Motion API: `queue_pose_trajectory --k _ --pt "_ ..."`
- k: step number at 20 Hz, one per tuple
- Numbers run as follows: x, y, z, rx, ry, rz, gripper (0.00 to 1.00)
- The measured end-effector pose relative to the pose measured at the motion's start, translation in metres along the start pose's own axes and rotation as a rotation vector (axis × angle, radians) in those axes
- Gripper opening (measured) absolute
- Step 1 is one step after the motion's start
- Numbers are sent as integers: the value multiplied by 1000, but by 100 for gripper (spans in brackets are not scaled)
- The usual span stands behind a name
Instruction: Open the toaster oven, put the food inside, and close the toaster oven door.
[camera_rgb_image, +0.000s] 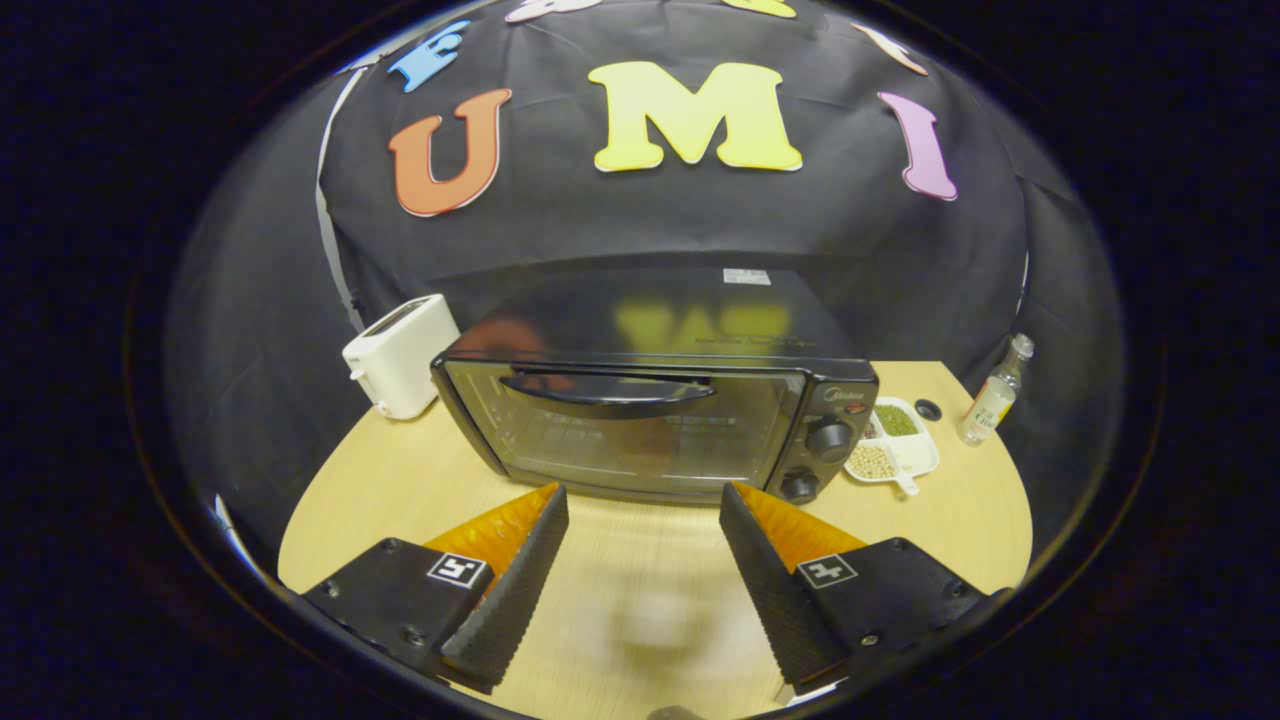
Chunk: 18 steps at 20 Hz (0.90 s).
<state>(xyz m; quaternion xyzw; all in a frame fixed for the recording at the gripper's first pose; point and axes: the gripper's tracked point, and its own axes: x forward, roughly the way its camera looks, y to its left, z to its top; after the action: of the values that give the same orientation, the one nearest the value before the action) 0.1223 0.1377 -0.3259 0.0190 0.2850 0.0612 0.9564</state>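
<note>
The worktop is seen carrying a toaster oven toward its back edge, door closed. A white toaster is placed at the back left; a divided dish of food and a small bottle toward the back right. The tongs are held apart, empty, short of the door. The handle should be approached squarely and pulled down steadily.

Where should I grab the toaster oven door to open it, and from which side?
Grip the door handle, the curved bar across the top of the closed toaster oven door. Come straight from the front; it stands proud of the glass, likely leaving finger room. The gripper is open, empty, just ahead of the door.
</note>
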Motion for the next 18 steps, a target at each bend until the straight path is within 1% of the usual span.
queue_pose_trajectory --k 3,7,8,10,12,16,18 --pt "-28 -9 8 -8 -27 9 98" --pt "-86 -29 33 20 -93 -4 98" --pt "-106 -38 48 25 -133 -16 98" --pt "-147 -63 77 25 -224 -66 98" --pt "-183 -81 103 43 -303 -92 98" --pt "-249 -121 135 52 -412 -138 98" --pt "-278 -142 145 28 -464 -158 98"
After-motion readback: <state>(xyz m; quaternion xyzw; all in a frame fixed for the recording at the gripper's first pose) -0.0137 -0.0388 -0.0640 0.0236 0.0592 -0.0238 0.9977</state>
